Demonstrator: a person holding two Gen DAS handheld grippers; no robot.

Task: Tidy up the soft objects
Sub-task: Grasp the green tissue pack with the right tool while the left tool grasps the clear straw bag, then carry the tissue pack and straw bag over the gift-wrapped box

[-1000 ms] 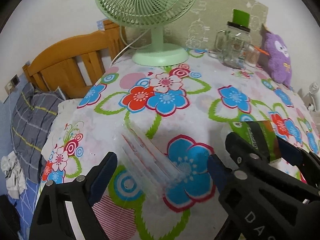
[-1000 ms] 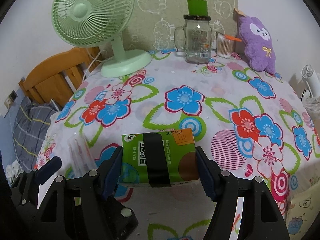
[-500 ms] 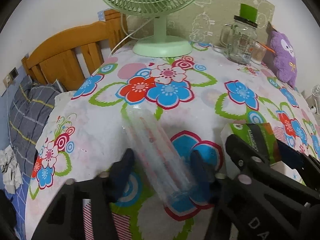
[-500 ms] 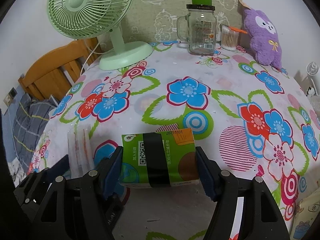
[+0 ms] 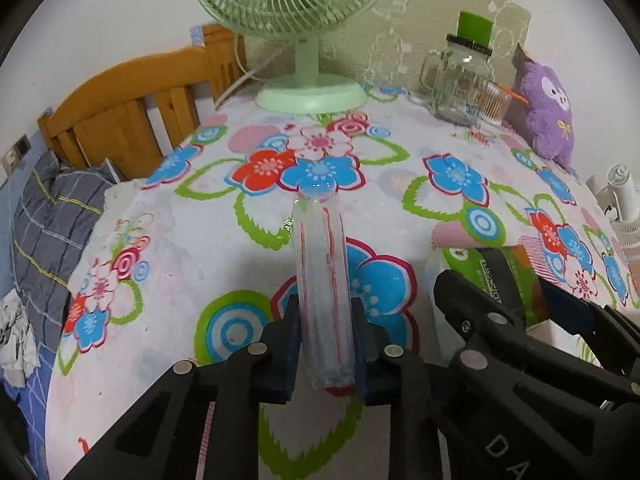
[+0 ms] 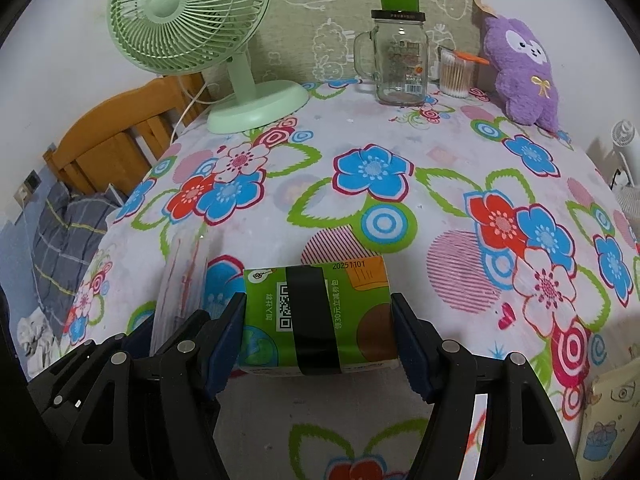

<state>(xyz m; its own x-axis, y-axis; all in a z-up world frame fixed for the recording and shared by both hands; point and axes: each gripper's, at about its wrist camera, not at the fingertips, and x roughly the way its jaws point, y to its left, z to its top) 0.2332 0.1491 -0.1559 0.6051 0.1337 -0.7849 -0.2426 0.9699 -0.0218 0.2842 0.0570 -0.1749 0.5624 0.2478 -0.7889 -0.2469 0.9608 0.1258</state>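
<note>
A long clear plastic packet with red stripes (image 5: 320,264) lies on the flowered tablecloth (image 5: 200,248), pointing away from me. My left gripper (image 5: 325,320) is closing its jaws on the packet's near end, and both blue pads press its sides. A green tissue pack with a black band (image 6: 320,316) sits just to the right, with my right gripper (image 6: 318,304) shut on its two ends. In the left wrist view the tissue pack (image 5: 516,276) shows beside the right gripper (image 5: 502,292). A purple plush toy (image 6: 520,72) stands at the table's far right.
A green desk fan (image 6: 188,12) stands at the back left, with a glass jar mug (image 6: 400,60) and a cup of cotton swabs (image 6: 454,74) at the back. A wooden headboard (image 5: 132,120) and a grey plaid pillow (image 5: 52,216) lie beyond the table's left edge.
The left gripper's jaws went from wide open to closed on the clear packet, which swung to point straight away. The right gripper kept its hold on the tissue pack.
</note>
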